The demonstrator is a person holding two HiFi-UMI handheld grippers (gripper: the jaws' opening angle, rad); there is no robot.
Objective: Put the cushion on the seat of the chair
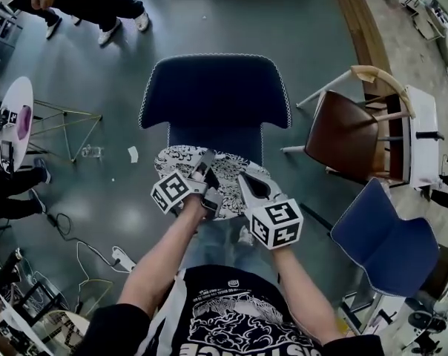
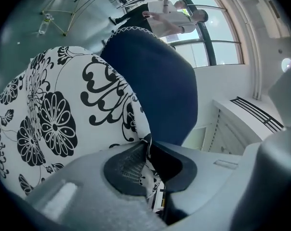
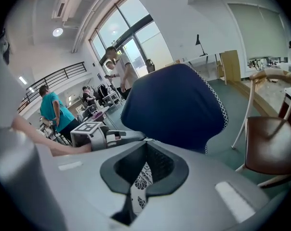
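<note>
Over the seat [image 1: 216,138] of the navy chair [image 1: 215,91], just in front of its backrest, hangs the black-and-white flowered cushion [image 1: 178,158]; whether it touches the seat cannot be told. At its near edge the left tool [image 2: 148,144] pinches the fabric between closed pads, and the right tool [image 3: 145,148] clamps the same edge just beside it. Off to the right, a brown chair [image 1: 348,136] and a blue chair [image 1: 383,239] stand on the grey floor [image 1: 98,87].

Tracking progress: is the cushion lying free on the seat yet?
No, held: the left hand-held gripper and right hand-held gripper pinch the cushion by its near edge over the chair seat; whether it touches cannot be told.
</note>
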